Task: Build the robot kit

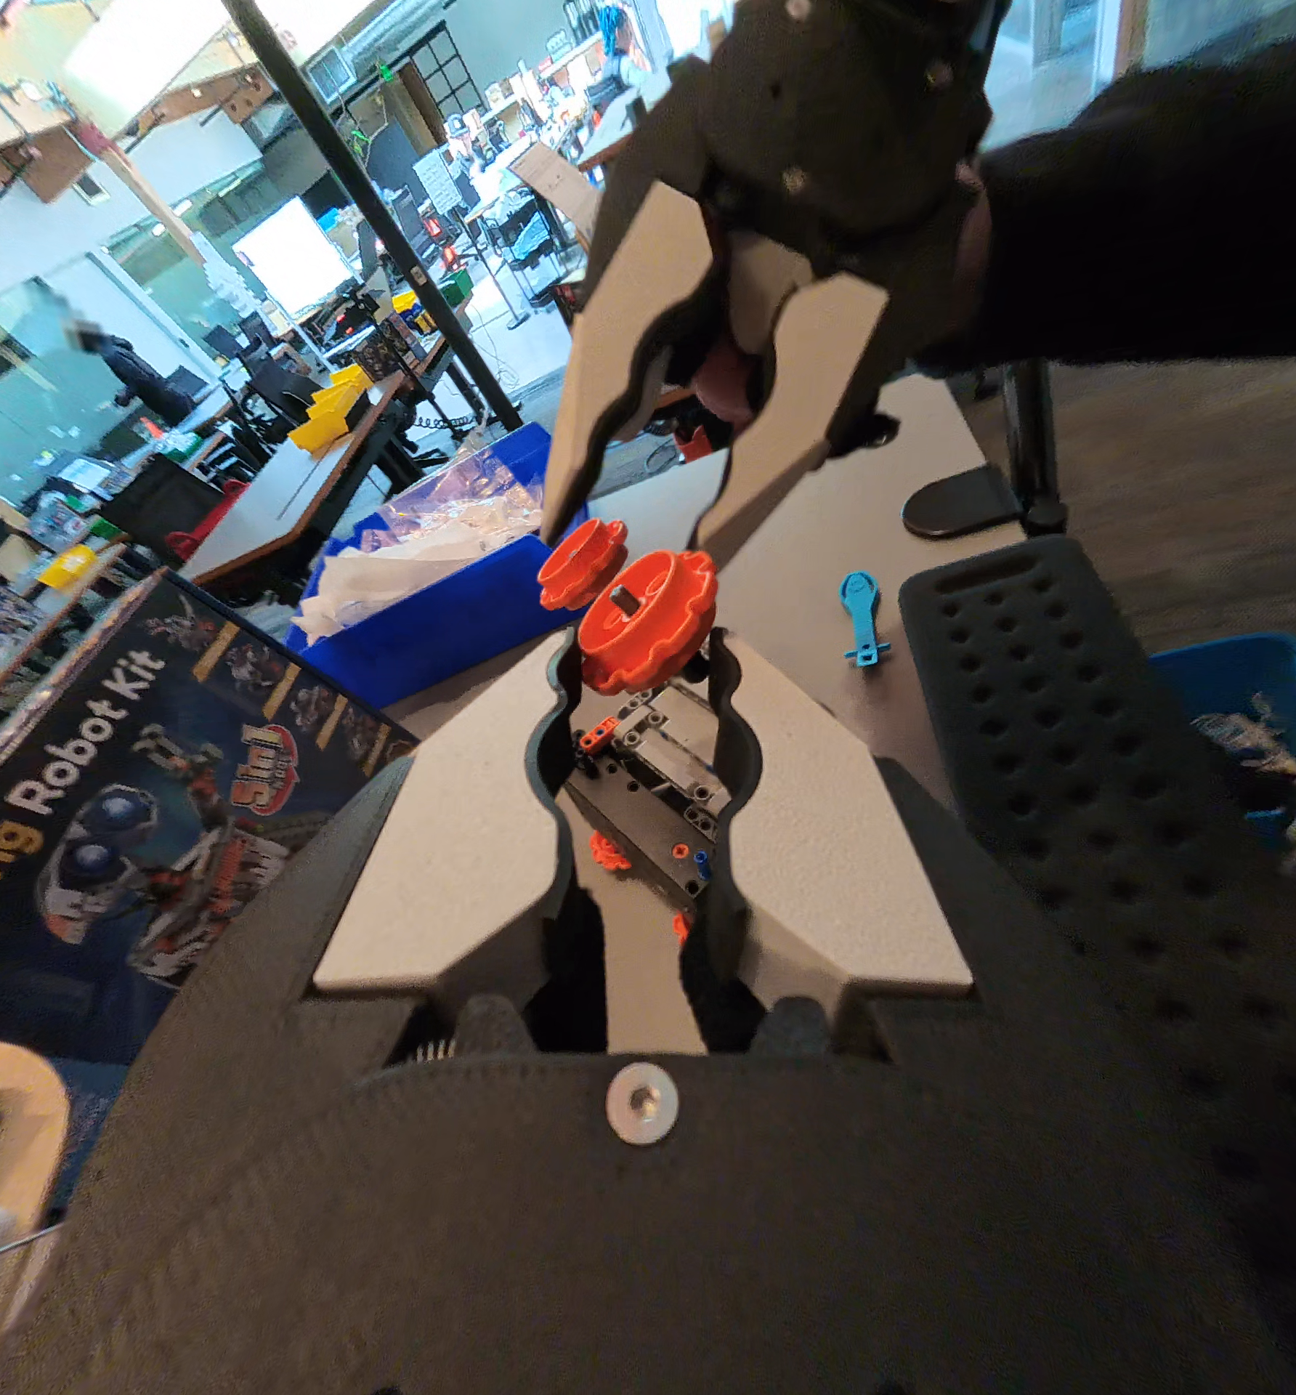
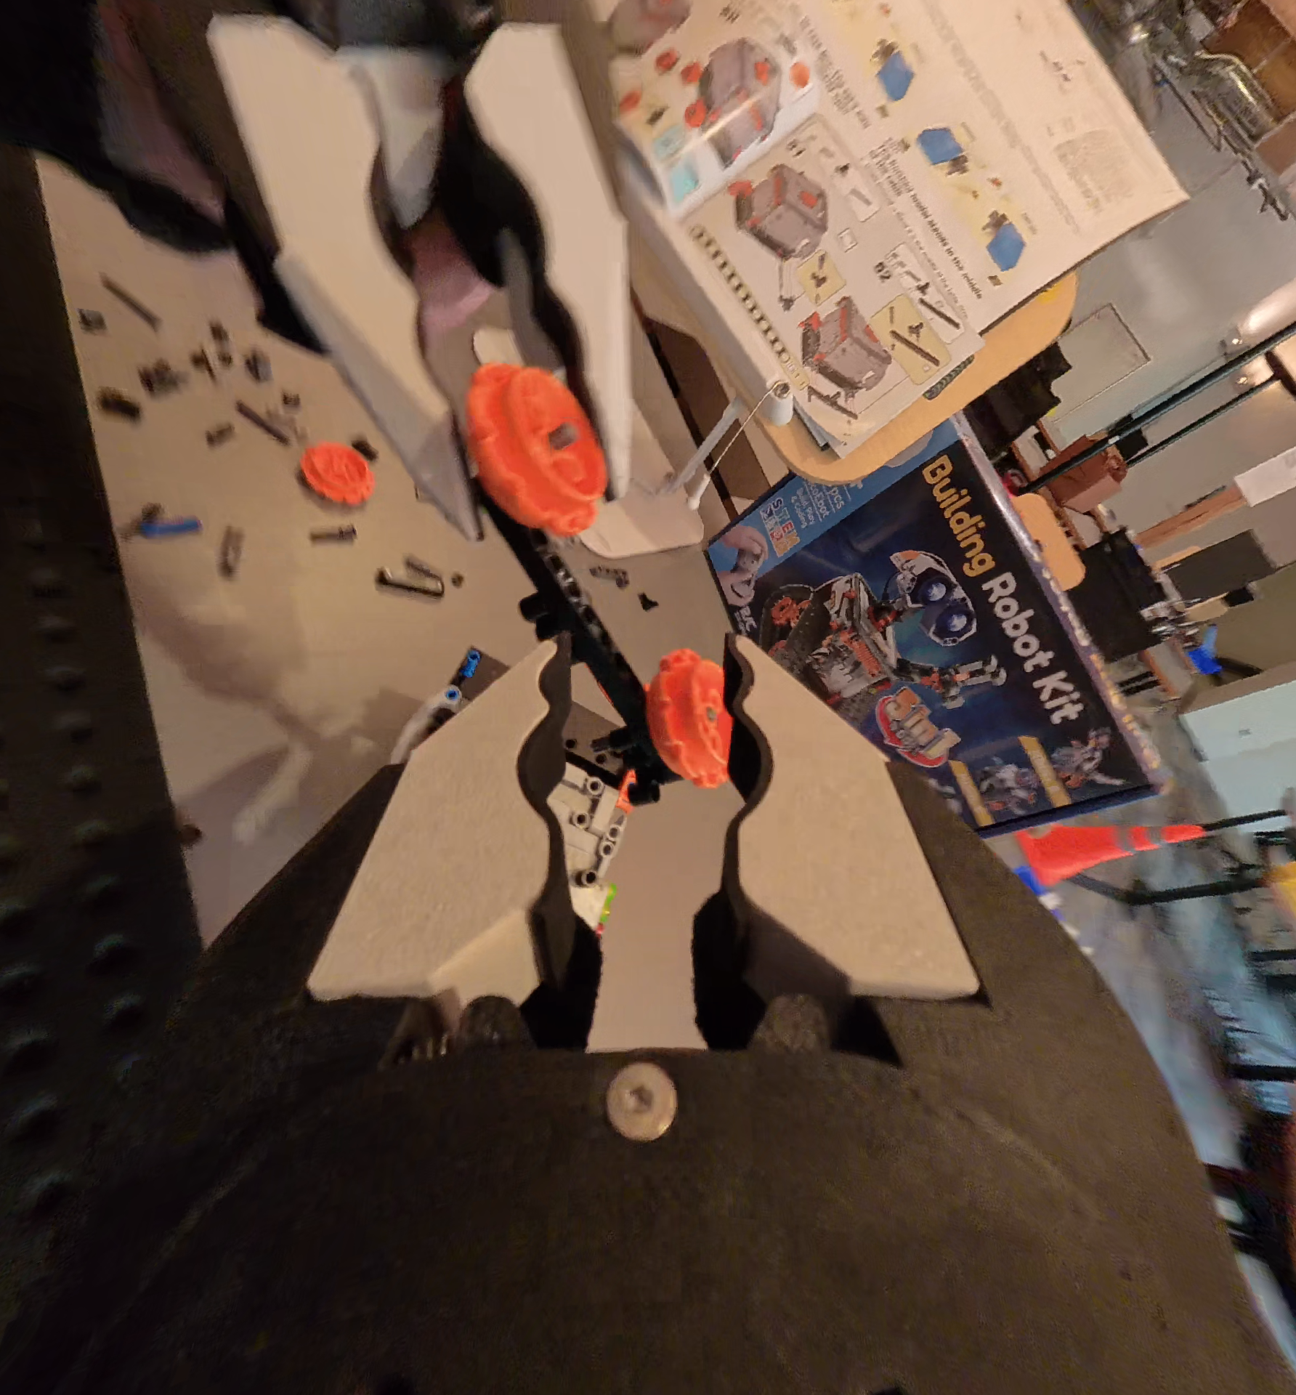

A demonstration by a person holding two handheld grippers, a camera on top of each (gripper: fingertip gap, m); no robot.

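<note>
Left gripper (image 1: 641, 657) pinched narrow on the big orange wheel (image 1: 645, 623) of a brick assembly (image 1: 652, 785), above the grey table (image 1: 818, 528).
Right gripper (image 2: 649, 657) opposite, half-wide, straddling the second orange wheel (image 1: 581, 562), apparently unclamped; black beam (image 2: 577, 604) lying wheel to wheel, tool to tool.

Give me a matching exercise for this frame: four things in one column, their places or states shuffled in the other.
1 brick assembly
2 blue bin
3 loose orange wheel
4 instruction booklet

a on the table among small dark parts
b between the left tool's fingers
c propped on a stand
d holding clear plastic bags

Pairs: 1-b, 2-d, 3-a, 4-c
</note>
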